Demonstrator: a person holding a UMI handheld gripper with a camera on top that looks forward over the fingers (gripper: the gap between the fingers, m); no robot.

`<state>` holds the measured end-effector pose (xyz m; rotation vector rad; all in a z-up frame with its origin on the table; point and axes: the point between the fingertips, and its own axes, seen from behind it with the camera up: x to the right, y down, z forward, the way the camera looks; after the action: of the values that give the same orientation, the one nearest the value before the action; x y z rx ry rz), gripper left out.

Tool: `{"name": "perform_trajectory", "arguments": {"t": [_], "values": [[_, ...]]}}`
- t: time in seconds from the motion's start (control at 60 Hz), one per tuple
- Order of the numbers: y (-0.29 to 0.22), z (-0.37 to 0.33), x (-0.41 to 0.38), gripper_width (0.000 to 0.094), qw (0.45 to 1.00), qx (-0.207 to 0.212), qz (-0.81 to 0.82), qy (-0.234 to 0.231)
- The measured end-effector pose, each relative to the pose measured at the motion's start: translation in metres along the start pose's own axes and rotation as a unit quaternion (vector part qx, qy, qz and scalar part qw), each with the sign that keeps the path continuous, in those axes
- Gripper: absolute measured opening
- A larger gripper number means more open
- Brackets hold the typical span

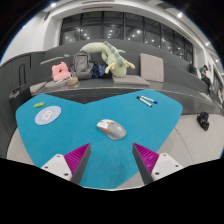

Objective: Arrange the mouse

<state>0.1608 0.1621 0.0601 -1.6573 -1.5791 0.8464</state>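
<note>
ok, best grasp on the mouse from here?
Probably across its narrow waist. The mouse lies flat on the teal mat, just ahead of the open gripper, long axis slanted. Come in from the near side, rotate so the fingers straddle its two long flanks, then close low on them.

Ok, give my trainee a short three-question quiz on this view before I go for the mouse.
1. True or false: the mouse is clamped between the fingers of the hand-held gripper.
2. What colour is the mat under the mouse? A) teal B) red C) white
3. Fill in: the round white disc lies on the ____ along with the mouse.

Key: 1 false, the mouse lies ahead of the open fingers; 2 A; 3 mat.
</note>
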Motion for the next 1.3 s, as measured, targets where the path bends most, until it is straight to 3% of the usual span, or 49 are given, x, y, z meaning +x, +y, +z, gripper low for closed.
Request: {"name": "perform_trajectory", "arguments": {"t": [0.367, 0.933, 1.033, 1.1, 1.3], "values": [[-0.013, 0.106, 0.018, 0.0852, 1.000, 0.006, -0.014, 0.004], [-0.043, 0.210, 0.019, 0.0855, 0.999, -0.028, -0.021, 0.015], [-0.043, 0.217, 0.023, 0.0776, 0.999, -0.032, 0.000, 0.018], [-0.038, 0.219, 0.021, 0.0523, 0.999, -0.040, 0.014, 0.016], [-0.036, 0.216, 0.024, 0.0409, 0.997, -0.053, 0.033, 0.039]]}}
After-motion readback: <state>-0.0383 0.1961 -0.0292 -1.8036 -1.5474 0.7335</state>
